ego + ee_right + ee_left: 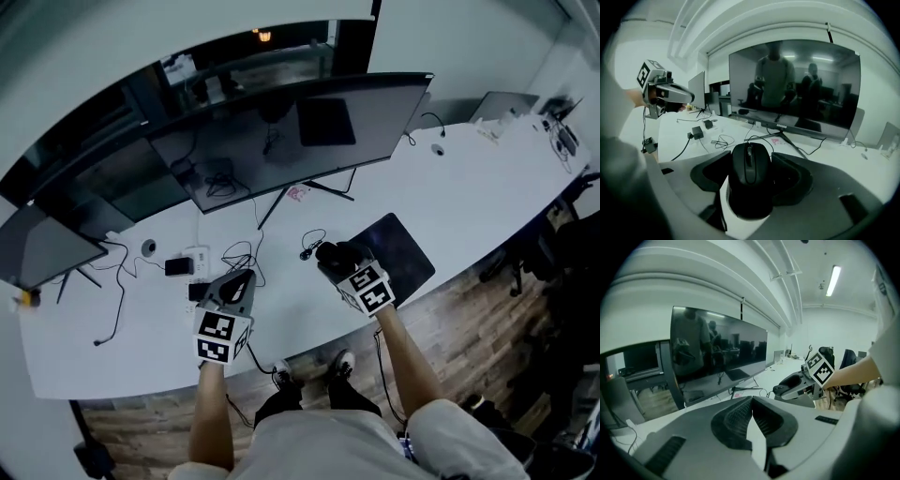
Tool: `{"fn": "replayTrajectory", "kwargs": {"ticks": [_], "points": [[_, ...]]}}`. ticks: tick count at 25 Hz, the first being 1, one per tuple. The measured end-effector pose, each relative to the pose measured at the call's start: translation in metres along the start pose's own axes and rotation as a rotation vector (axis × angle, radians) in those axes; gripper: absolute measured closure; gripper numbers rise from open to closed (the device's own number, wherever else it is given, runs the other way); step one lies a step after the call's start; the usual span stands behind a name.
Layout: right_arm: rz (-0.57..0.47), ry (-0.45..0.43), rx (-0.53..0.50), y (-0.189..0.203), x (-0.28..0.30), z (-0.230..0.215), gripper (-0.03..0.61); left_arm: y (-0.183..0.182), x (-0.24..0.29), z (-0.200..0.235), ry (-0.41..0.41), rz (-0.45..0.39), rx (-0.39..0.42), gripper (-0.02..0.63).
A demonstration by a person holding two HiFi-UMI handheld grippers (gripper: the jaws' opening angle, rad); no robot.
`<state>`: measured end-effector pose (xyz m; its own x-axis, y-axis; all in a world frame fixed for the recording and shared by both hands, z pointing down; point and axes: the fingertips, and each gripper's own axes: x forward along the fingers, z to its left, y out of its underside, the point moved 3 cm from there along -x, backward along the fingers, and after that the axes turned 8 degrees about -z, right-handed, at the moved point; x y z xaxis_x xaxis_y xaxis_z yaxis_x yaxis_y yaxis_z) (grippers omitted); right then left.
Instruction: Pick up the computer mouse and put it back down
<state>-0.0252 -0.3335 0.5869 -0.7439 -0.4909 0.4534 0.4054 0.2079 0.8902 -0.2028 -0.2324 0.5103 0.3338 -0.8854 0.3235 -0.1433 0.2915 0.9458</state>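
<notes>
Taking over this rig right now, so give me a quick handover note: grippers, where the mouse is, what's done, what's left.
Right gripper: jaws closed on the sides of the black computer mouse.
Left gripper: jaws together, nothing between them, held over the white desk.
Mouse: in the air, clear of the desk, near the left edge of the dark mouse pad.
Done: the pick-up.
Left: lower the mouse back to the desk, probably onto the pad, then open the jaws.
</notes>
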Motion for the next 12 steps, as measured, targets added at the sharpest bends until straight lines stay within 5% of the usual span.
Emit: {"fn": "replayTrajectory", "kwargs": {"ticks": [7,12], "points": [[-0.056,0.144,-0.036,-0.059,-0.062,-0.038,0.298,-0.05,0.024,-0.003,0.059,-0.091,0.024,0.598],[-0.123,0.225,-0.017,-0.079,-0.108,-0.071,0.296,-0.079,0.057,-0.022,0.112,-0.186,-0.061,0.598]]}}
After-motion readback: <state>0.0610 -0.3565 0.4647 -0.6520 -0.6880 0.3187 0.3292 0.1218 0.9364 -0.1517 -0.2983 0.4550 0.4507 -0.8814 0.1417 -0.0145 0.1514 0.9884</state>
